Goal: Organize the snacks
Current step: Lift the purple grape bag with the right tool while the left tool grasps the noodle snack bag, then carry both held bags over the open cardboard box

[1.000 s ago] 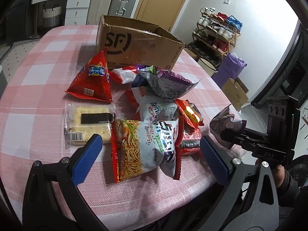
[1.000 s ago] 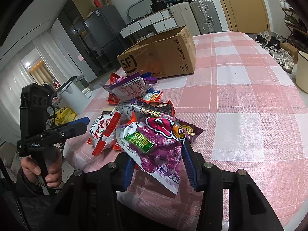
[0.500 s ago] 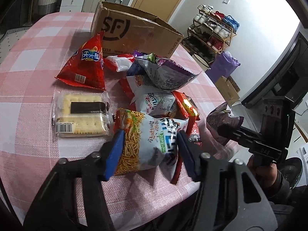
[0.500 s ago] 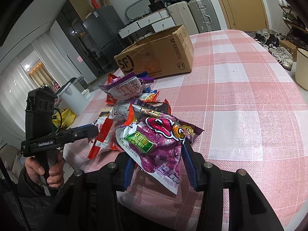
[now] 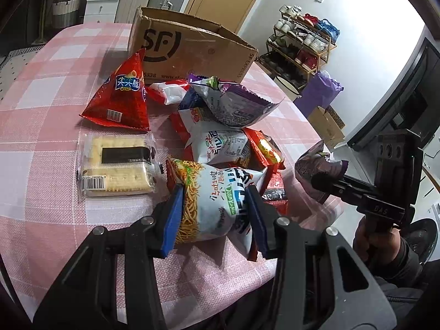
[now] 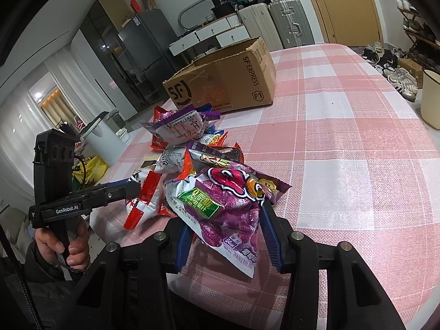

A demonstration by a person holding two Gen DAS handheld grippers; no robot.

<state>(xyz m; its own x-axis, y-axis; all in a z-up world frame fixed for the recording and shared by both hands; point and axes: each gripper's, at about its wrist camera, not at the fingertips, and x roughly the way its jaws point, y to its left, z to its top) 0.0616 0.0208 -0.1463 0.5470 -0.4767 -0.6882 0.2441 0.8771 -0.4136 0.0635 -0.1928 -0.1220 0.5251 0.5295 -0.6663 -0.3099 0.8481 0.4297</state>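
A pile of snack bags lies on the pink checked tablecloth (image 5: 41, 214). My left gripper (image 5: 216, 206) is shut on a noodle snack bag (image 5: 217, 200) at the pile's near edge. My right gripper (image 6: 228, 225) is shut on a purple snack bag (image 6: 228, 206), held just above the table; that bag also shows in the left wrist view (image 5: 313, 165). An open SF cardboard box (image 5: 189, 46) stands behind the pile. A red triangular crisp bag (image 5: 121, 96) and a cracker pack (image 5: 118, 165) lie left of the pile.
A grey-purple bag (image 5: 233, 101) tops the pile, with red and white bags beneath. A shoe rack (image 5: 302, 44) and purple bag (image 5: 321, 93) stand beyond the table's right edge. Suitcases (image 6: 286, 24) and drawers are behind the box. A bin (image 6: 430, 96) stands at the right.
My left gripper moved forward and closed from wide open onto the noodle snack bag. My right gripper keeps holding the purple bag, nearly still.
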